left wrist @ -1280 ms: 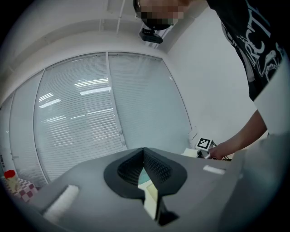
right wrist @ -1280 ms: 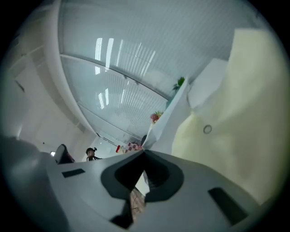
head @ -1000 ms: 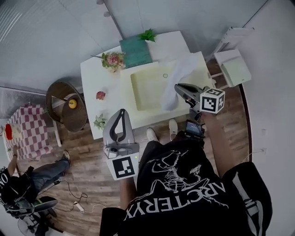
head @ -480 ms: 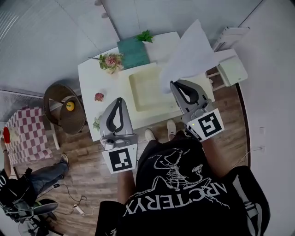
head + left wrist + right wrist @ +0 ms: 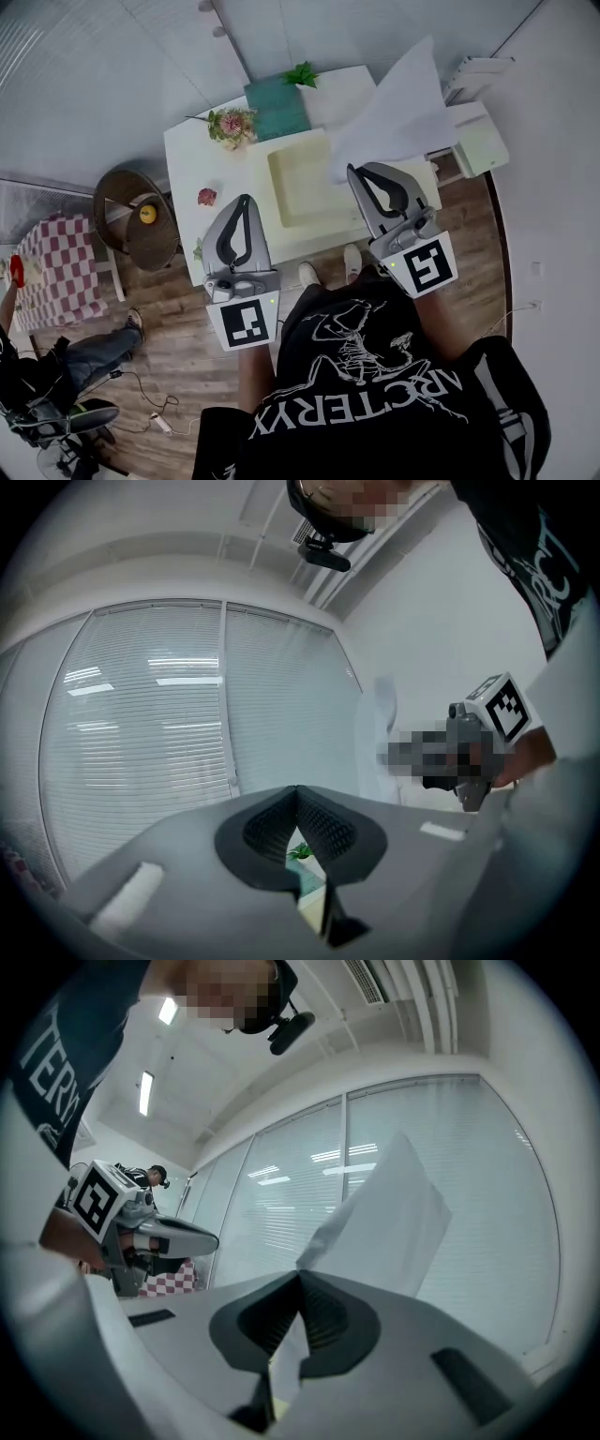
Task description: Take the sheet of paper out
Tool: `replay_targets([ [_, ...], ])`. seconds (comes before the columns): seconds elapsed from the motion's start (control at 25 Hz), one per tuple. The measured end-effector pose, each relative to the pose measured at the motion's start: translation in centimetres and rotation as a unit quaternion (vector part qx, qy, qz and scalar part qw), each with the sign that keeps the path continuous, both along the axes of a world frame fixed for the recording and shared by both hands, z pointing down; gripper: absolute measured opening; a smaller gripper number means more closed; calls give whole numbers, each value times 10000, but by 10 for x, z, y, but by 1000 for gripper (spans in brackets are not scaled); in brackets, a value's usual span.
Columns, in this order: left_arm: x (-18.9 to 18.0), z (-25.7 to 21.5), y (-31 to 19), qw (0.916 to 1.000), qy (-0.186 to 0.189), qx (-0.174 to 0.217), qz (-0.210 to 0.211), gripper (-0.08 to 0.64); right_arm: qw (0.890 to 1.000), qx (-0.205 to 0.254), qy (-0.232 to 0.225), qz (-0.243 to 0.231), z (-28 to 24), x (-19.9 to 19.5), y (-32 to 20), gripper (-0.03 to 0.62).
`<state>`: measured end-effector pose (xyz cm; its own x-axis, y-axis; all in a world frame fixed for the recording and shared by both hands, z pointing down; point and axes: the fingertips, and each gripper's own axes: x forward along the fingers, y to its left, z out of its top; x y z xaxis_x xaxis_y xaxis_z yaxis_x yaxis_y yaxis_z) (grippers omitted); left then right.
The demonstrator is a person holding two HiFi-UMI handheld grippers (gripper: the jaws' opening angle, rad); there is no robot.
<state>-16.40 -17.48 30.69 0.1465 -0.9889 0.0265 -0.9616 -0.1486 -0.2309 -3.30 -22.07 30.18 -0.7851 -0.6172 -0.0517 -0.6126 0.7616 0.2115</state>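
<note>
Nearest, the left gripper (image 5: 246,201) hangs over the near edge of the white table (image 5: 192,164), its jaws closed tip to tip with nothing between them. Beside it, the right gripper (image 5: 356,172) has its jaws pinched on one corner of the sheet of paper (image 5: 398,112). The sheet stands up in the air above the table, clear of the cream tray (image 5: 305,183), and hides the table's far right corner. Beyond the tray lie a teal book (image 5: 277,108) and pink flowers (image 5: 230,124). A wicker chair (image 5: 127,202) stands to the left.
</note>
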Motion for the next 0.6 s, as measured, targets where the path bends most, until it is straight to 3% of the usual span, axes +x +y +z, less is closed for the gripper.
replay_targets([
  [0.6, -1, 0, -7, 10000, -75, -20, -10, 11, 9997, 182, 130, -41, -4, -5, -3, 12],
])
